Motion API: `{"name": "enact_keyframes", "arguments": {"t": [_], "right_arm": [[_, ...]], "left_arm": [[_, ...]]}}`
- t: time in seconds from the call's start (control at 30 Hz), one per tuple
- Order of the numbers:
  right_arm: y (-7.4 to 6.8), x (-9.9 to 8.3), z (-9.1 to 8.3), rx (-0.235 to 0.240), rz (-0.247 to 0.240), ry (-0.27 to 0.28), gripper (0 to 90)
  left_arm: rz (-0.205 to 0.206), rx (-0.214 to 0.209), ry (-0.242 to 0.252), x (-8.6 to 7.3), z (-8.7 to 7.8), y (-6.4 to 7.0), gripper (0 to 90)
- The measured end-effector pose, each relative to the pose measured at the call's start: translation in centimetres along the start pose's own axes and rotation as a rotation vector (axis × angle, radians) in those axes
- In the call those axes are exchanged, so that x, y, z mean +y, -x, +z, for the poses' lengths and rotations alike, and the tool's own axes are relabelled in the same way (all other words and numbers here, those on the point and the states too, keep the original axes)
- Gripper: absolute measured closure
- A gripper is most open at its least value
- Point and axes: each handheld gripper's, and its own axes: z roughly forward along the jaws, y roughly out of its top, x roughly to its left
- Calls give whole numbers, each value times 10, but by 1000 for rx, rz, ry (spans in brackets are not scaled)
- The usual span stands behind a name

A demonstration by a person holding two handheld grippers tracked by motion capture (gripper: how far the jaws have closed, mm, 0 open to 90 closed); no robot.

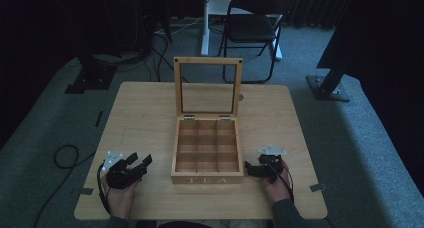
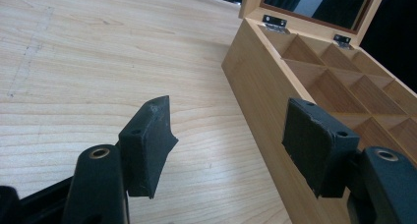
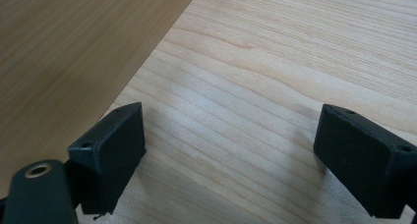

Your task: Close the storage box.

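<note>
Tea box [image 1: 207, 148] sits centre of the worktop [image 1: 140, 108], lid [image 1: 207, 85] upright, compartments bare. Left claw [image 1: 138, 162] at 8 o'clock, right claw [image 1: 253, 168] at 4 o'clock, both spread, gripping nothing. Suggest closing the lid slowly, bracing the box.

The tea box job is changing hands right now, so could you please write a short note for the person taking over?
Left claw: open, holding nothing, resting on the table left of the tea box.
Right claw: open, holding nothing, close beside the box's right wall.
Tea box: mid-table, front label reads TEA. Its glass-paned lid stands upright on the rear hinges.
Done: lid is open, and the compartments look empty.
Left: most likely closing the lid; neither claw touches it yet.
</note>
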Motion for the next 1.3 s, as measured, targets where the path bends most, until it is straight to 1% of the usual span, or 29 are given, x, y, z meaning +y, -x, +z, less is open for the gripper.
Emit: {"name": "enact_keyframes", "arguments": {"t": [0.27,0.47,0.57,0.6,0.7,0.73,0.8,0.83,0.93,1.03,1.3], "right_arm": [[0,0,0,0,-1,1,117],[-1,-1,-1,4,-5,1,117],[-1,-1,-1,4,-6,1,117],[-1,-1,-1,4,-6,1,117],[-1,-1,-1,5,-6,1,117],[-1,-1,-1,5,-6,1,117],[-1,-1,-1,5,-6,1,117],[-1,-1,-1,5,-6,1,117],[-1,-1,-1,5,-6,1,117],[-1,-1,-1,5,-6,1,117],[-1,-1,-1,5,-6,1,117]], "left_arm": [[19,-4,0,1,1,3,357],[41,-8,-13,2,3,7,358],[40,-18,-14,4,4,8,358],[50,-23,-21,7,6,9,358],[57,-33,-31,9,7,10,358],[72,-42,-40,12,8,11,358],[78,-45,-43,13,8,11,364],[78,-55,-50,14,9,12,368],[74,-65,-53,15,9,12,371],[83,-66,-59,16,10,14,385],[98,-64,-47,26,13,15,396]]}}
